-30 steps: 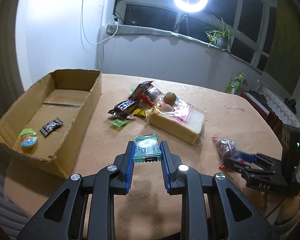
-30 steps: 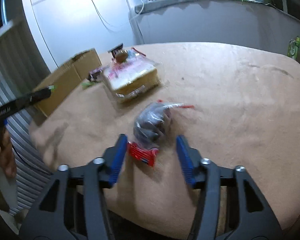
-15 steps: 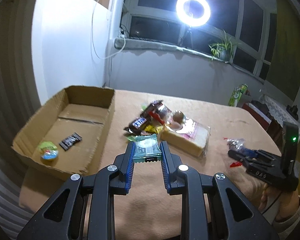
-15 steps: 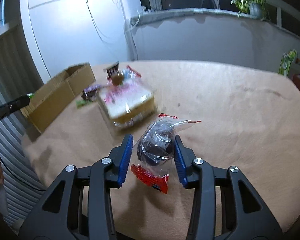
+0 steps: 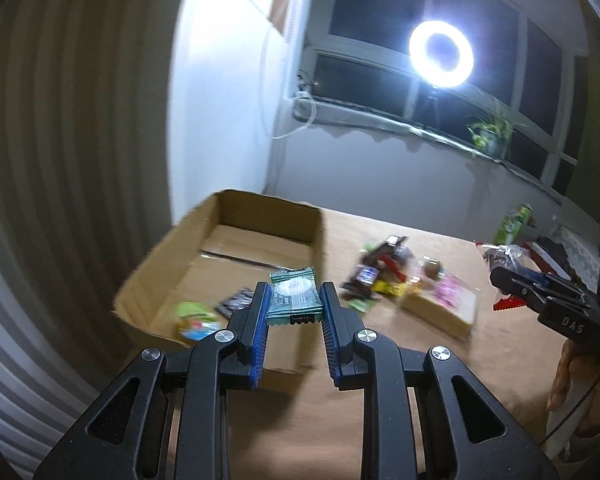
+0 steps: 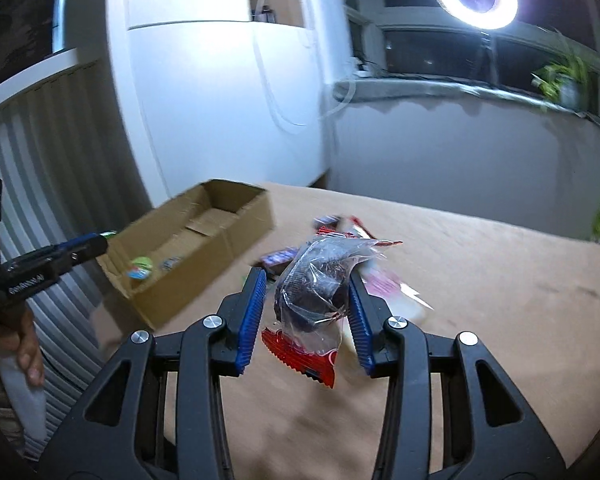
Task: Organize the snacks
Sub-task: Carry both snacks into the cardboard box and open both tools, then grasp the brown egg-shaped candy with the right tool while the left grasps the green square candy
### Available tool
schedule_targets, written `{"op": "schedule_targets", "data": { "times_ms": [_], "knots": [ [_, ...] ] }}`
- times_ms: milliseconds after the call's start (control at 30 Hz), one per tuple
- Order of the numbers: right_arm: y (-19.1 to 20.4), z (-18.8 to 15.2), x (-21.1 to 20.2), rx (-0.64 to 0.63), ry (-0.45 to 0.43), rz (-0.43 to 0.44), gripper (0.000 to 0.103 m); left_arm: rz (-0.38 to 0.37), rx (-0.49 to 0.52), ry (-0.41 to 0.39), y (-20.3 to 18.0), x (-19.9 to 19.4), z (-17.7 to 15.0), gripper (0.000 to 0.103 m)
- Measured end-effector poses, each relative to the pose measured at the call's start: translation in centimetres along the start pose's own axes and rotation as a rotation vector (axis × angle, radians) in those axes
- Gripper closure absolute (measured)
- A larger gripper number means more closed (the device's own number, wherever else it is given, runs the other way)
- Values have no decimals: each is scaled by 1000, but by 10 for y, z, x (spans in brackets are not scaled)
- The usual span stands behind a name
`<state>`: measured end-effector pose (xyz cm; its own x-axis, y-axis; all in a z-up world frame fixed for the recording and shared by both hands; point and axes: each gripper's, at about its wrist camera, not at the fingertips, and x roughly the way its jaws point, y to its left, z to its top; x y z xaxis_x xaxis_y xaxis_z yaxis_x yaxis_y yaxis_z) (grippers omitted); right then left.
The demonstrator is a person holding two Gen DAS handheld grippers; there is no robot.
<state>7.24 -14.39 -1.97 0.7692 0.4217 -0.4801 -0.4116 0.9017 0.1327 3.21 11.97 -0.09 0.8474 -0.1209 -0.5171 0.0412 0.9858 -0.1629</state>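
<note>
My left gripper (image 5: pixel 294 300) is shut on a small green snack packet (image 5: pixel 294 298) and holds it in the air in front of the open cardboard box (image 5: pixel 224 216). The box holds a green round snack (image 5: pixel 194 318) and a dark wrapped candy (image 5: pixel 236 300). My right gripper (image 6: pixel 306 292) is shut on a clear bag with a dark cake and red end (image 6: pixel 318 296), lifted above the table. It also shows in the left wrist view (image 5: pixel 512 276). A pile of snacks (image 5: pixel 384 276) and a bread pack (image 5: pixel 444 304) lie right of the box.
The tan table (image 6: pixel 480 280) runs to a rounded edge at the right. A green packet (image 5: pixel 514 224) stands at the far right. A ring light (image 5: pixel 440 54) and a potted plant (image 5: pixel 490 136) are by the window behind. The left gripper shows in the right wrist view (image 6: pixel 60 256).
The right gripper closed on the clear cake bag and lifted it off the table. The left gripper rose and moved left toward the box with the green packet.
</note>
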Motion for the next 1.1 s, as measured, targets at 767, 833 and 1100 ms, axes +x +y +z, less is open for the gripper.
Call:
{"op": "schedule_targets", "data": {
  "times_ms": [767, 833, 1100],
  "knots": [
    [106, 32, 133, -81, 53, 202, 28, 120, -161, 27, 81, 41, -6, 33],
    [99, 22, 129, -66, 64, 176, 28, 111, -174, 16, 82, 36, -6, 33],
    [53, -15, 94, -8, 95, 74, 28, 88, -146, 19, 58, 28, -6, 33]
  ]
}}
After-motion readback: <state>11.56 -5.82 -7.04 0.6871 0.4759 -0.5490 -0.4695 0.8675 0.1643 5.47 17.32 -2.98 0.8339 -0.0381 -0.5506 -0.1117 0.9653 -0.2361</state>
